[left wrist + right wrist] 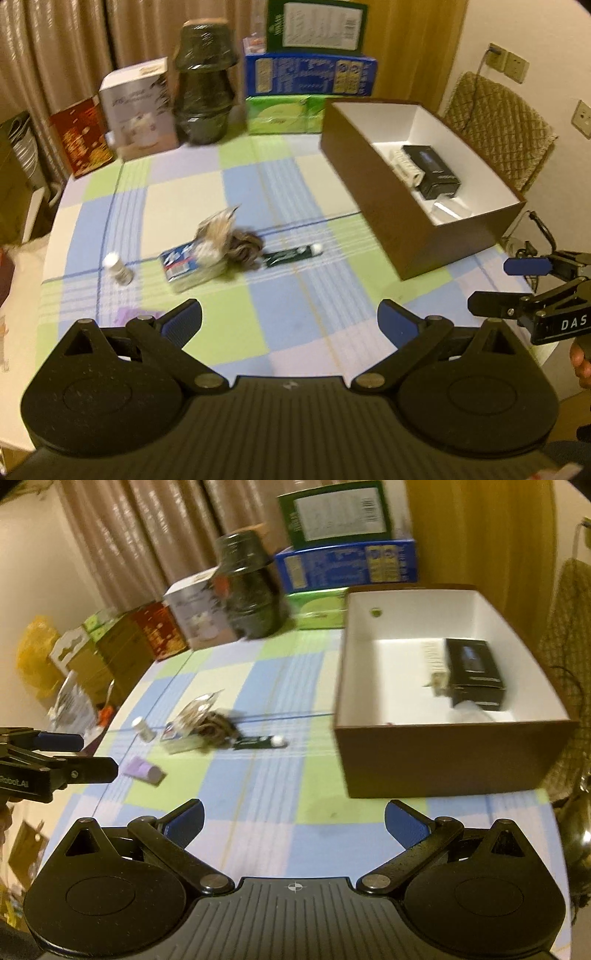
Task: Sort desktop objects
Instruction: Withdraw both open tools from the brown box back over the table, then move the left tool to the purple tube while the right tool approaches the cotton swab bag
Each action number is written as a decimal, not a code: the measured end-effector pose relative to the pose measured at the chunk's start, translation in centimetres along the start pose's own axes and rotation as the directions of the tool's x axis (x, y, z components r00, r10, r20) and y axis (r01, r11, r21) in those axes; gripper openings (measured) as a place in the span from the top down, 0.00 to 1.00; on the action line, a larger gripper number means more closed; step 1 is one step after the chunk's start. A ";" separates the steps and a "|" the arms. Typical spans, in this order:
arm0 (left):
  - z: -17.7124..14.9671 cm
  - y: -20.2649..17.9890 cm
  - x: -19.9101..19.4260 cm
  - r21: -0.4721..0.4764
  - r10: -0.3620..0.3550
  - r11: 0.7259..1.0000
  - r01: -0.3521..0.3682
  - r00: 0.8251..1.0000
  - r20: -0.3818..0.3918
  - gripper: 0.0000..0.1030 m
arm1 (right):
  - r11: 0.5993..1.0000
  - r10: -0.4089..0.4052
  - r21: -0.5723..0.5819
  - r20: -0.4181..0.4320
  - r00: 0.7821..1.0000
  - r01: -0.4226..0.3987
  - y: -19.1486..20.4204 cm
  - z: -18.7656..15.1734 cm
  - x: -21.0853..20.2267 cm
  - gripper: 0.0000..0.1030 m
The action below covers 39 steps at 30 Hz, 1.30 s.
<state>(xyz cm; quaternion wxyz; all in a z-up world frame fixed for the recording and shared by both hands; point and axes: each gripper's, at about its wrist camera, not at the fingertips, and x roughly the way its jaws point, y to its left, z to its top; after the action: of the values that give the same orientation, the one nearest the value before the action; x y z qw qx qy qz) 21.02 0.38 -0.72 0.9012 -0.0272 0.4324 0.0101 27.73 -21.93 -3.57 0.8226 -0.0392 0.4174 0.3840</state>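
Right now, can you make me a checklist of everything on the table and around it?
Surface: checked tablecloth, bare in the near middle.
Job's things: brown box on the right, holding a black box and a white roll; loose on the cloth are a green tube, a small white bottle, a blue packet with a tangled bundle on it, and a purple item.
Clutter: cartons and a dark stacked jar along the far edge.
Grippers: left gripper and right gripper both open, holding nothing.
Cables: a black cable by the table's right edge.
Surroundings: curtains, wall sockets, a quilted chair.
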 end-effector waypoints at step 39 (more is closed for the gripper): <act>-1.2 13.3 9.9 -0.281 0.190 0.930 -0.238 0.964 -0.188 0.06 | 0.995 0.026 -0.092 -0.079 0.997 -0.034 7.5 5.6 15.3 0.02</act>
<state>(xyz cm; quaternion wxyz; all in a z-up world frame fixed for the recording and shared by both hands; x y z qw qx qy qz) 25.68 13.49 -9.75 0.8429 -0.1174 0.4961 0.1720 31.81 -5.34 -8.98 0.7972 -0.0863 0.4312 0.4136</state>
